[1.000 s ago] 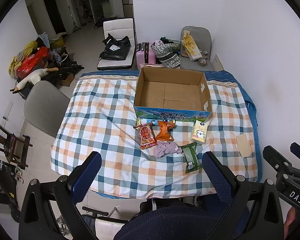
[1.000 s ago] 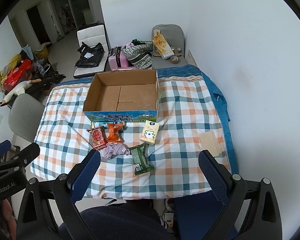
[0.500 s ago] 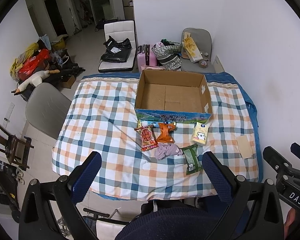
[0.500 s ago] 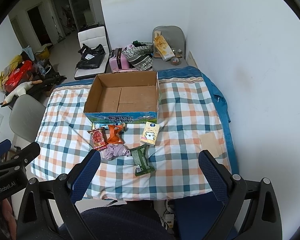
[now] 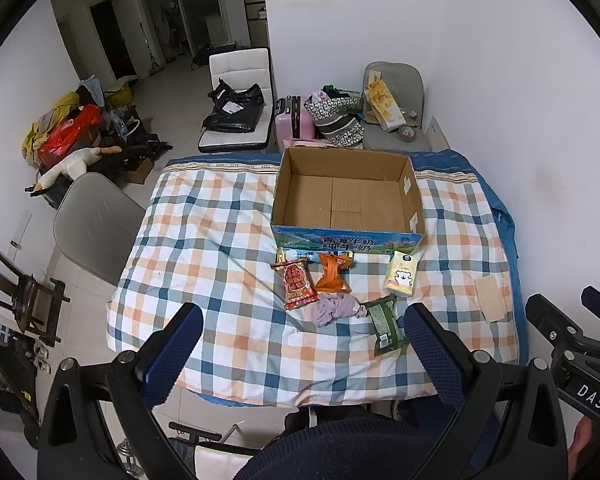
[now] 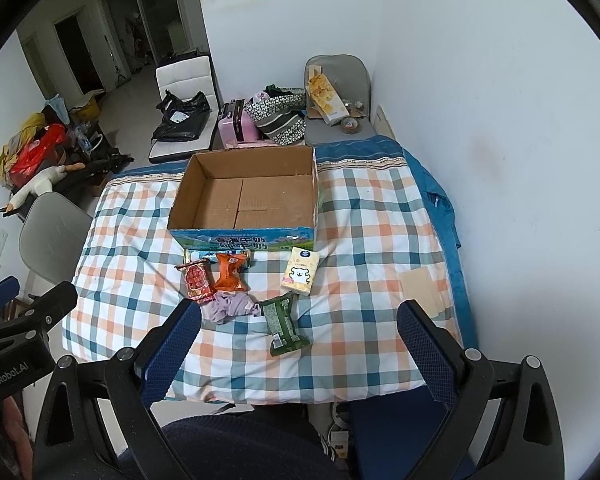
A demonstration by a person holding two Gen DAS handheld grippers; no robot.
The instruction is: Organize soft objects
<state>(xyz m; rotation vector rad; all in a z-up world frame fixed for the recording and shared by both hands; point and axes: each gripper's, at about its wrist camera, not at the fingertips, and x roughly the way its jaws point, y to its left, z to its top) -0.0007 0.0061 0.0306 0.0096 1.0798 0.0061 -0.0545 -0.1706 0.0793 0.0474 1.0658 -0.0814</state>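
An open, empty cardboard box (image 5: 348, 200) (image 6: 244, 196) stands on the checked tablecloth (image 5: 220, 240) (image 6: 360, 240). In front of it lie a red snack pack (image 5: 296, 282) (image 6: 196, 280), an orange pack (image 5: 332, 274) (image 6: 230, 270), a yellow tissue pack (image 5: 401, 273) (image 6: 301, 271), a lilac cloth (image 5: 334, 307) (image 6: 230, 306) and a green pack (image 5: 385, 325) (image 6: 283, 323). My left gripper (image 5: 304, 344) and right gripper (image 6: 300, 340) are both open and empty, held high above the table's near edge.
A beige card (image 5: 490, 298) (image 6: 422, 286) lies at the table's right side. A grey chair (image 5: 92, 224) stands left of the table. Behind it are a white chair, a pink suitcase (image 5: 294, 124), bags and a grey chair by the wall.
Both grippers have drawn back and up a little, so the table looks slightly smaller. Nothing on the table has moved.
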